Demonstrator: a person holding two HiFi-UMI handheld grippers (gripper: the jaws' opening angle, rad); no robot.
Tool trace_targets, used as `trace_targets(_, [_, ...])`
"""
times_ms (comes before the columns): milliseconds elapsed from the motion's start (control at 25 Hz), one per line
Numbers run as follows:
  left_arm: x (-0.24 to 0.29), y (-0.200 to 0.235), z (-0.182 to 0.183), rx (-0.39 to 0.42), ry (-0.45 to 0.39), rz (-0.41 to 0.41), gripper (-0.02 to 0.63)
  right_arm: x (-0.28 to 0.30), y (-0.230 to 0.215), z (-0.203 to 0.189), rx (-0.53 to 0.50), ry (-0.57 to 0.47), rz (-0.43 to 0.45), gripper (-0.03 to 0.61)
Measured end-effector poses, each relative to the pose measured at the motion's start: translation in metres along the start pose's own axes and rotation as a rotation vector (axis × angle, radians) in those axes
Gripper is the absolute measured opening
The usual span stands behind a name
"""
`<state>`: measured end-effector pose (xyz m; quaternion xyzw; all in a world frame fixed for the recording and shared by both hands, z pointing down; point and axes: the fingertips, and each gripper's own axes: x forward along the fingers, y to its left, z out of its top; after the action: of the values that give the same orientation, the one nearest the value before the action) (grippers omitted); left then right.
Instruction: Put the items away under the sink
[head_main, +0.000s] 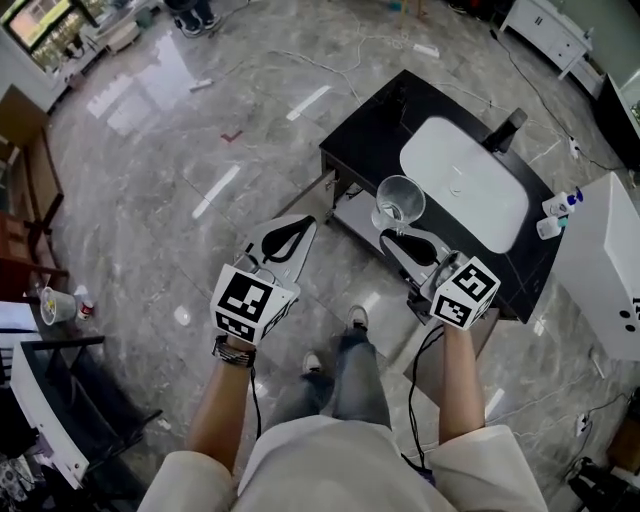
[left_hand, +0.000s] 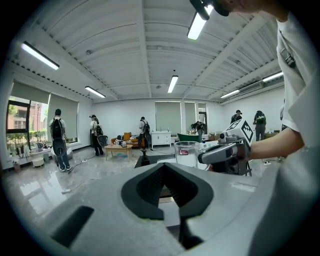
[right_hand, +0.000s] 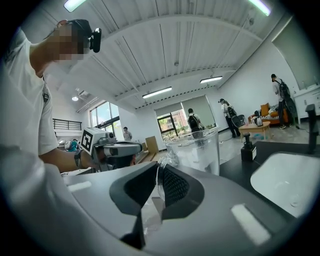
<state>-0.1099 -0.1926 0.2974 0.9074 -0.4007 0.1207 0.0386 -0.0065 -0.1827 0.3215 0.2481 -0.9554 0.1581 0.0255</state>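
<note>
Above the sink (head_main: 470, 195) front, right gripper (head_main: 388, 236) jaws pinch the clear jug (head_main: 400, 200) handle; left gripper (head_main: 306, 224) jaws closed, empty. Hold jug upright when lowering it underneath.

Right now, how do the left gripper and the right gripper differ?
The left gripper is empty, jaws together; the right gripper is clamped on a clear cup. The left gripper hangs over floor; the right gripper is beside the black sink cabinet. Both point the same way.
</note>
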Motion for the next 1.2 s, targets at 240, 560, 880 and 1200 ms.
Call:
trace_targets(240, [0.020, 0.001, -0.051, 0.020, -0.055, -0.035, -0.002, 0.008, 0.000, -0.045, -0.028, -0.040, -0.048, 0.028])
trace_targets(560, [0.084, -0.001, -0.146, 0.043, -0.066, -0.087, -0.002, 0.018, -0.053, -0.141, -0.022, -0.021, -0.077, 0.029])
trace_targets(880, [0.156, 0.008, -0.261, 0.135, -0.067, -0.101, -0.002, 0.040, -0.116, -0.250, -0.059, -0.033, -0.070, 0.029])
trace_targets(1200, [0.221, 0.021, -0.378, 0.158, -0.087, -0.100, -0.002, 0.056, -0.197, -0.368, -0.069, -0.044, -0.117, 0.029])
